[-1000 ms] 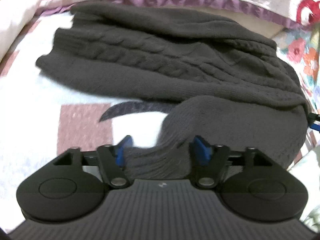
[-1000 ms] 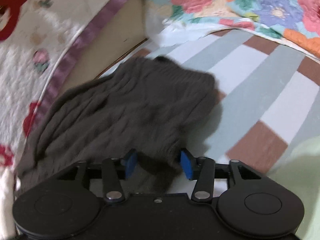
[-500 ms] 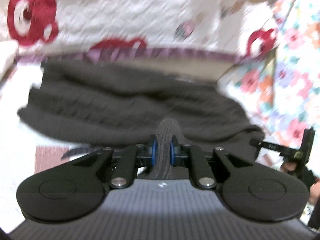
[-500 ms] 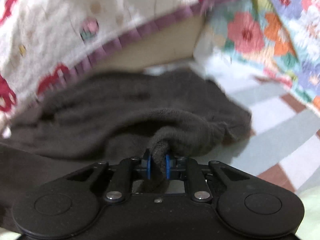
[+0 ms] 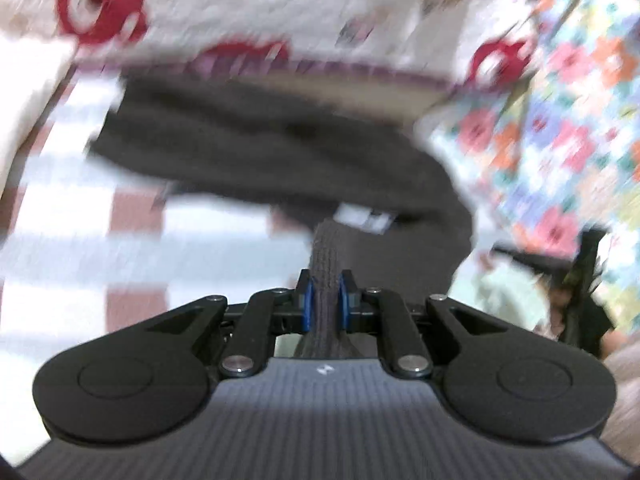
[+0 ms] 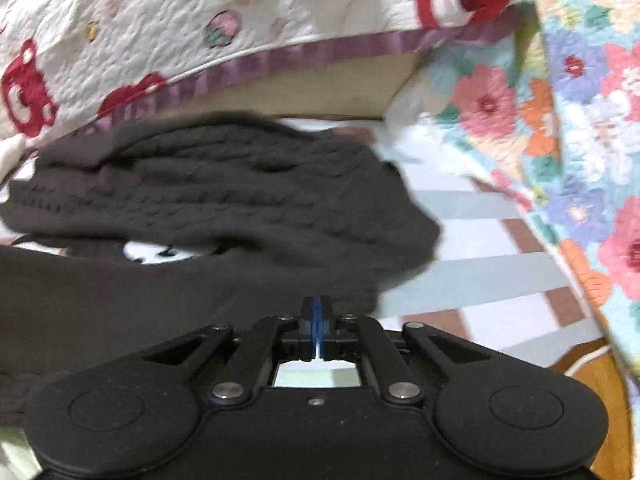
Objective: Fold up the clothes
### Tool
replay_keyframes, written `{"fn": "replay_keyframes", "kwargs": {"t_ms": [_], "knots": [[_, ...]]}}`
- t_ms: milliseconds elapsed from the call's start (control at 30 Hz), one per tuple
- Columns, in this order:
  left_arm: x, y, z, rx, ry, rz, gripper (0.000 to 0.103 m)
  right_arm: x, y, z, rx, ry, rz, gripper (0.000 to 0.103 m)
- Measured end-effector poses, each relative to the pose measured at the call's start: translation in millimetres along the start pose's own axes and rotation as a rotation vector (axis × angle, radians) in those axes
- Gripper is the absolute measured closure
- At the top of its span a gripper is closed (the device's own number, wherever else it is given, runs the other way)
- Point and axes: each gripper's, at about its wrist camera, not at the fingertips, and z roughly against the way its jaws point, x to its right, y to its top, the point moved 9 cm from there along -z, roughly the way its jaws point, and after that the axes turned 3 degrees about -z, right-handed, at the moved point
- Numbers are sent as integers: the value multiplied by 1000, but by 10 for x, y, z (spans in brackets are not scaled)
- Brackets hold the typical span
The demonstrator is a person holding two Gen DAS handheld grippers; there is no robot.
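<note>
A dark brown cable-knit sweater (image 5: 280,152) lies bunched on a checked bed sheet, blurred by motion in the left wrist view. A white label (image 5: 362,216) shows on its inside. My left gripper (image 5: 324,300) is shut on a ribbed fold of it, which rises taut from the pile. In the right wrist view the sweater (image 6: 208,200) lies ahead, and one layer stretches flat from the left to my right gripper (image 6: 316,316). That gripper is shut, pads nearly touching, pinching only the thin edge of the layer at its tips.
A white quilt with red prints and a purple border (image 6: 280,60) hangs behind the sweater. A floral quilt (image 6: 580,120) rises on the right. The striped sheet (image 6: 500,264) shows right of the sweater, with a wooden edge (image 6: 608,400) at the bottom right.
Both grippers went from open around the sweater's edge to shut on it, then lifted and pulled it back. The thick fold in the right gripper has thinned to an edge.
</note>
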Motion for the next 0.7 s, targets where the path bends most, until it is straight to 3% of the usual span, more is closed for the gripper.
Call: {"fn": "replay_keyframes", "kwargs": {"t_ms": [133,333,467,567,667,700], "knots": [[-242,-382,-271,-145,54,68,91,-398,63,-189,-12,121,30,88],[-329,-480,-280,-193,63,52,74,-858,153,-437,-20,166,206,68],[-373,-333,-211,-177,78,55,65,-1125,202,-595,-21,172,334,65],[-499,-142,-115,-126,96,88,58,-1323,238,-714,-22,177,430,55],[-786,128,-154,-86,134,124,35,-1398,257,-866,13,118,578,55],[-900,221,-199,-78,153,130,34,-1449,274,-936,15,113,643,55]]}}
